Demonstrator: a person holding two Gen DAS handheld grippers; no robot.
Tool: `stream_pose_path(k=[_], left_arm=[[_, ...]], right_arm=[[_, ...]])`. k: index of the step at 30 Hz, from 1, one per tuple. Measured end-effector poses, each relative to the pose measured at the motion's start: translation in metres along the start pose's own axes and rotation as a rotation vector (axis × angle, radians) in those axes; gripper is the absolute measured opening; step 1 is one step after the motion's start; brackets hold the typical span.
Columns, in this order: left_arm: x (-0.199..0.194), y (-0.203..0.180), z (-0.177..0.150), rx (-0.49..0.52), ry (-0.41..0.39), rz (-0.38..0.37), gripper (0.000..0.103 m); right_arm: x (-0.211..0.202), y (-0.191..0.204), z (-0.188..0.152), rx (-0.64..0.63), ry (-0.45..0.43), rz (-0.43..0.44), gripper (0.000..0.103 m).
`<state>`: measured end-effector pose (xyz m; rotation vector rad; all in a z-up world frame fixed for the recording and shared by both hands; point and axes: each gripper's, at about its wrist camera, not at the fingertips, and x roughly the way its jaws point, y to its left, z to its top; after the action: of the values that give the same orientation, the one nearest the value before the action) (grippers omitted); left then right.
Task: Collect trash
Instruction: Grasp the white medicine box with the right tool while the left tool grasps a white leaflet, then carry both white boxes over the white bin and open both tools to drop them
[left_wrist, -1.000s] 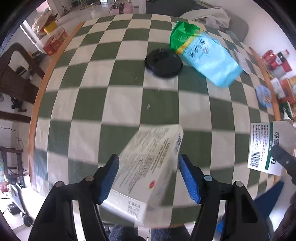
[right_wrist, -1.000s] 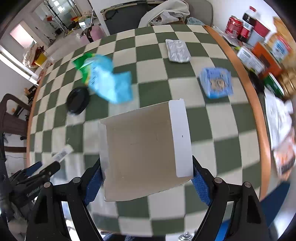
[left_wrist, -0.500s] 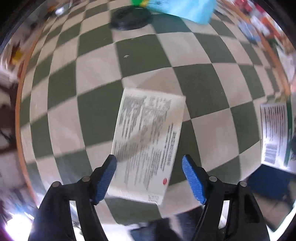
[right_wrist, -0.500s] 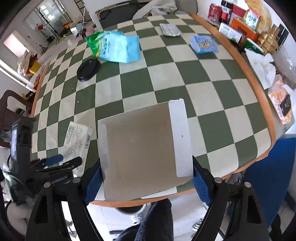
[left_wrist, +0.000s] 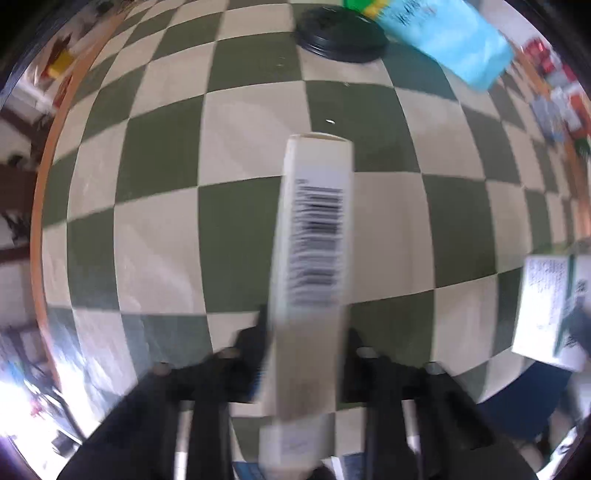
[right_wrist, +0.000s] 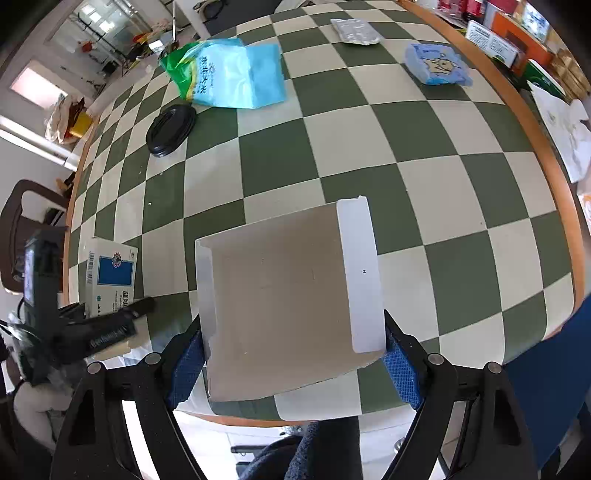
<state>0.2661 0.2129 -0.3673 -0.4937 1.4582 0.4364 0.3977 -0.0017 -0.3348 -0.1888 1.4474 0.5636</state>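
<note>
My left gripper (left_wrist: 304, 339) is shut on a white medicine box (left_wrist: 314, 236), held on edge with its barcode side up, over the near edge of the checkered table (left_wrist: 147, 229). The same box (right_wrist: 110, 273) and the left gripper (right_wrist: 122, 321) show at the left in the right wrist view. My right gripper (right_wrist: 293, 354) is shut on an open, flattened white carton (right_wrist: 288, 295), held above the table's near edge. That carton also shows at the right of the left wrist view (left_wrist: 550, 310).
A blue and green plastic bag (right_wrist: 229, 74), a black round lid (right_wrist: 170, 129), a blister pack (right_wrist: 354, 31) and a blue tissue packet (right_wrist: 437, 68) lie farther back on the table. Boxes and bottles (right_wrist: 495, 40) crowd the far right edge. A dark chair (right_wrist: 22, 221) stands at the left.
The left gripper has shut on the medicine box, which earlier lay flat between open fingers, and turned it on edge. The right gripper still holds the carton, pulled back slightly toward the near edge.
</note>
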Motion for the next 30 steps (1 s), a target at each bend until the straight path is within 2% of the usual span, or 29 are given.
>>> stream_pose_path(k=[9,11,15,17,24,27,30], left_arm=[[-0.041,0.012,-0.025,-0.052,-0.114,0.001,0.015],[-0.053,0.014,-0.039,-0.057,-0.143,0.0,0.015],[-0.073,0.016,-0.089,-0.056,-0.213,0.007,0.015],[-0.078,0.019,-0.103,-0.059,-0.237,-0.009,0.015],[-0.1,0.036,-0.189,-0.027,-0.285,-0.052,0.015],[-0.093,0.046,-0.222,-0.021,-0.265,-0.079,0.015],[-0.075,0.057,-0.25,-0.047,-0.207,-0.131,0.015]], right_arm=[[-0.014,0.019,-0.014,-0.062,-0.014,0.001,0.086],[-0.022,0.026,-0.024,-0.073,-0.028,-0.003,0.086],[-0.042,0.036,-0.049,-0.092,-0.058,-0.007,0.086],[-0.054,0.043,-0.069,-0.1,-0.075,-0.005,0.086],[-0.08,0.062,-0.153,-0.114,-0.108,-0.009,0.086],[-0.08,0.064,-0.197,-0.096,-0.1,-0.011,0.086],[-0.069,0.063,-0.237,-0.073,-0.066,-0.01,0.086]])
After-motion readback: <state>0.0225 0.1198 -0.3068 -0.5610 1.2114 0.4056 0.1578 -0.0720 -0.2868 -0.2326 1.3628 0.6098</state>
